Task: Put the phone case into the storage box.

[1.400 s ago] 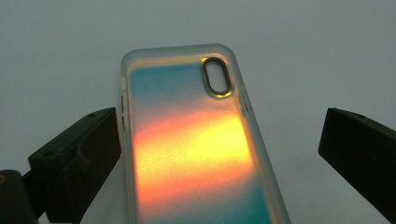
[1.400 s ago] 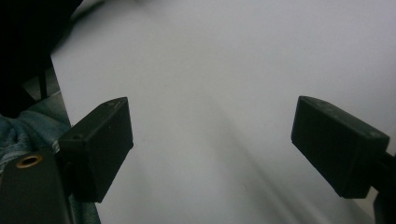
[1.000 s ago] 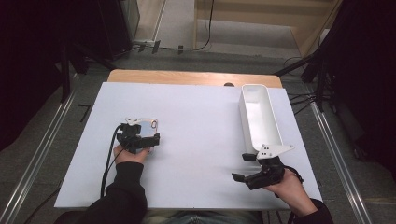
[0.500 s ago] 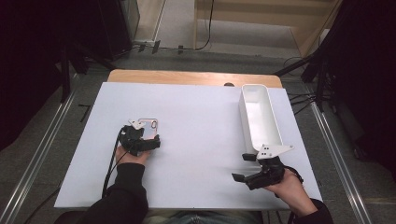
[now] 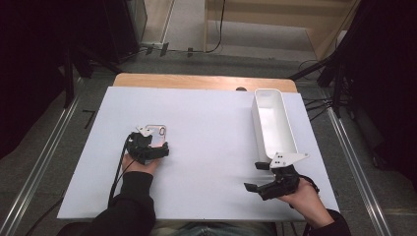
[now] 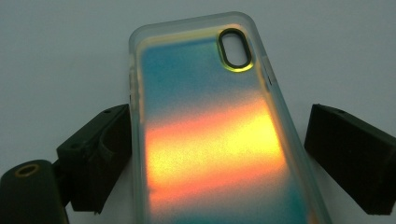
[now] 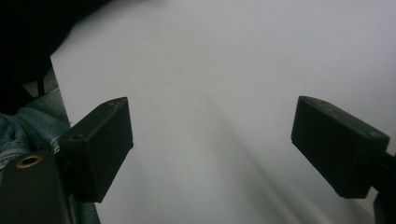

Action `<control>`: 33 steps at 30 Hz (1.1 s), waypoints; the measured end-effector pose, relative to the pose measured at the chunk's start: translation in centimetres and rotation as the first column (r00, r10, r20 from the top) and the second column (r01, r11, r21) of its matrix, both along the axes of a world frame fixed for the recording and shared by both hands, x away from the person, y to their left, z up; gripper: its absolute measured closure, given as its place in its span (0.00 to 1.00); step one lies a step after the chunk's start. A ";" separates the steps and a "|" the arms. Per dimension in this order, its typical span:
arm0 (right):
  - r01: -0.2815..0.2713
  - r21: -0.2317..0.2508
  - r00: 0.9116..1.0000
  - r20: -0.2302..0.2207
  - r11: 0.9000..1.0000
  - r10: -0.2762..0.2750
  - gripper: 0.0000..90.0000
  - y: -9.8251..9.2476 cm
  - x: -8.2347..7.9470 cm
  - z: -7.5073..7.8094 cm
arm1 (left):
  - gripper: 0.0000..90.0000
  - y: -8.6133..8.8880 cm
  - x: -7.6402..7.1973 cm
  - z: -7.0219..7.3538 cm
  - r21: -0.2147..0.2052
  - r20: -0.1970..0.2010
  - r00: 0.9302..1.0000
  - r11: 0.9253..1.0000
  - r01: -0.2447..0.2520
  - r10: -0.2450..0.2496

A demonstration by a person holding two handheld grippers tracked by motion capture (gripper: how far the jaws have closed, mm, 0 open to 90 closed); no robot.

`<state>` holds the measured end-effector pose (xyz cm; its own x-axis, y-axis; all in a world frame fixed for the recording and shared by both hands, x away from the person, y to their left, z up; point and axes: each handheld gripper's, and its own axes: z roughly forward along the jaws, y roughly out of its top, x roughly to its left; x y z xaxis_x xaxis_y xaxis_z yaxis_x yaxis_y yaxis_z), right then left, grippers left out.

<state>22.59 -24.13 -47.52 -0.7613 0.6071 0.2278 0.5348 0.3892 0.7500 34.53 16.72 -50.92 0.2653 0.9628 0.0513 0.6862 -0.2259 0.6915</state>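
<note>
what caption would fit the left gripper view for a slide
Left gripper straddling an iridescent phone case on the white table, jaws just closing in, one pad at its edge, the other apart.

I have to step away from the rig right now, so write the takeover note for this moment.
Left gripper: jaws have just been closing around the translucent iridescent phone case. One pad sits at its edge, the other shows a gap, so no firm grip yet.
Right gripper: open, nothing between the jaws, hovering over the white table sheet at the near right.
Things: the case lies flat on the sheet at the left, camera cutout pointing away. A long white plastic bin stands at the right with nothing visible inside it.
Done: left gripper lined up on the case.
Left: probably close, lift, carry the case to the bin.
</note>
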 end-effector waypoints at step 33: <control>-0.005 0.000 1.000 -0.005 1.000 0.005 0.13 0.1 0.0 0.0 | 0.18 -0.5 -0.1 1.0 -0.038 -0.001 1.000 0.999 0.013 -0.013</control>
